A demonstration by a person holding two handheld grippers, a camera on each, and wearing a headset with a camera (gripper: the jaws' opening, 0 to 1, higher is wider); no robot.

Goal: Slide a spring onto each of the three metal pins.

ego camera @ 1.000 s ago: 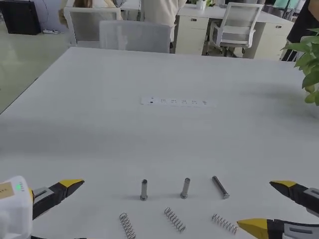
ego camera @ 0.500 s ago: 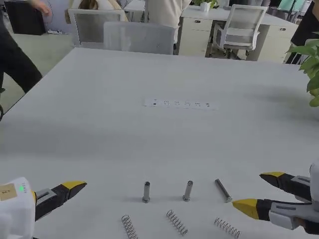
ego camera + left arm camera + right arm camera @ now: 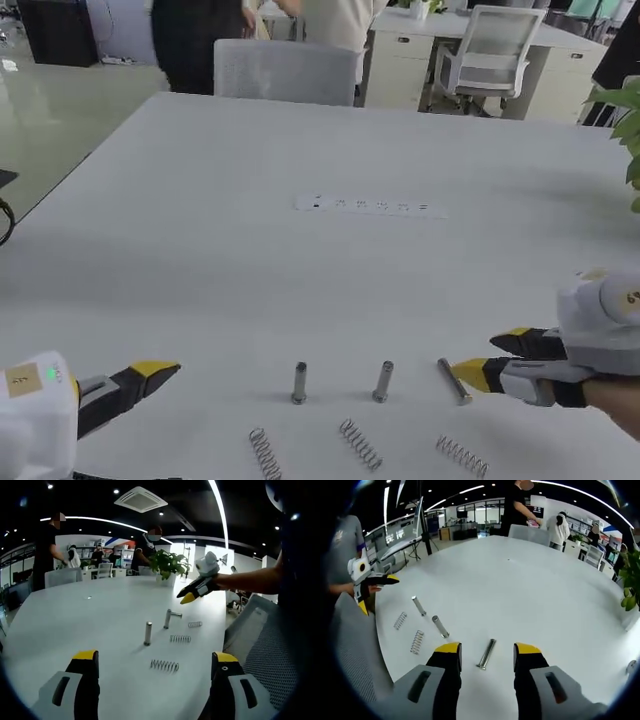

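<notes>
Steel pin [image 3: 486, 654] flat, right gripper [image 3: 487, 352] jaws spread beside.

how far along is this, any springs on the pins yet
Done: nothing yet. All three springs lie loose on the table, none on a pin. In hand: the right tool is open, lined up on the third pin, which lies on its side; the left tool is open and holds nothing. Left: thread a spring onto that pin and the two upright pins.

Open office — white table [image 3: 300, 150], grey chair [image 3: 285, 72], plant [image 3: 167, 562].
</notes>
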